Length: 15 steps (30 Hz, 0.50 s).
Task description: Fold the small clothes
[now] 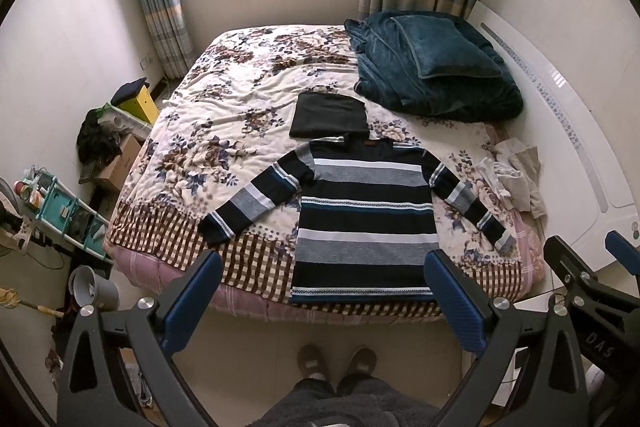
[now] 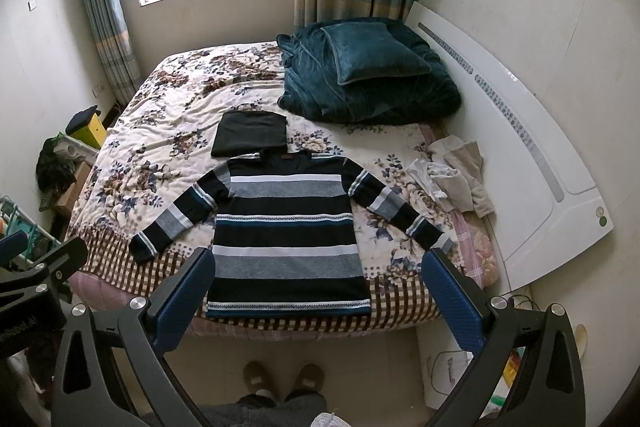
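A striped sweater (image 1: 362, 223) in black, grey, white and teal lies flat on the bed, sleeves spread, hem at the near edge; it also shows in the right wrist view as the sweater (image 2: 286, 227). Behind its collar rests a folded black garment (image 1: 329, 115) (image 2: 250, 138). To the right lies a crumpled pile of pale clothes (image 1: 516, 179) (image 2: 456, 179). My left gripper (image 1: 324, 263) is open, held above the floor in front of the hem, touching nothing. My right gripper (image 2: 316, 263) is open too, likewise clear of the cloth.
The bed (image 1: 224, 131) carries a floral and checked blanket. A dark teal duvet with a pillow (image 1: 432, 67) fills its far right corner. A white headboard (image 1: 560, 131) runs along the right. Boxes, a rack (image 1: 64, 211) and a bin (image 1: 92, 287) crowd the left floor. A person's slippered feet (image 1: 336, 363) stand below.
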Available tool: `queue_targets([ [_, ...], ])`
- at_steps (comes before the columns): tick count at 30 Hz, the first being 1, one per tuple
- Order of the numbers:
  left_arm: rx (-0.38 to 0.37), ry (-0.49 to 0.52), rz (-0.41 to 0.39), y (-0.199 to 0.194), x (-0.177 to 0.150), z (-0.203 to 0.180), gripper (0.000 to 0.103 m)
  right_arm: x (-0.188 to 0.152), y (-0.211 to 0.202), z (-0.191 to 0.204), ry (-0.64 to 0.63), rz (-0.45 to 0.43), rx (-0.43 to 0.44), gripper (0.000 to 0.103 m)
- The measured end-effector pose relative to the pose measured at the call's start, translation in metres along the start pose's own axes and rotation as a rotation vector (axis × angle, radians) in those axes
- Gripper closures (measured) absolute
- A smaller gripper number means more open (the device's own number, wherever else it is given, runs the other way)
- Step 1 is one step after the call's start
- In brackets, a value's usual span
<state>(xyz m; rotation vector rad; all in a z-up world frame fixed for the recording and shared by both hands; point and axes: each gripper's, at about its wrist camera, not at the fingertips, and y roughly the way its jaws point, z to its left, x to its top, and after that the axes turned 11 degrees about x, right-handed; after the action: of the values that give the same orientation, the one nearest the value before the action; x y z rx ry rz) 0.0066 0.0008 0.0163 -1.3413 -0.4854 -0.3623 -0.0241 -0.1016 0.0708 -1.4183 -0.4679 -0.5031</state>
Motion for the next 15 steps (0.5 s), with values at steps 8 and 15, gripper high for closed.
queue_targets([
  [8,0.002,0.000,-0.001,-0.0004,0.0007,-0.0015,0.000,-0.0025,0.0001,0.0008,-0.001,-0.003,-0.001,0.000],
  [15,0.008,-0.001,-0.006,-0.0049,0.0055,-0.0096,0.000,0.0005,-0.0024,-0.0002,-0.001,-0.007,0.001,0.000],
])
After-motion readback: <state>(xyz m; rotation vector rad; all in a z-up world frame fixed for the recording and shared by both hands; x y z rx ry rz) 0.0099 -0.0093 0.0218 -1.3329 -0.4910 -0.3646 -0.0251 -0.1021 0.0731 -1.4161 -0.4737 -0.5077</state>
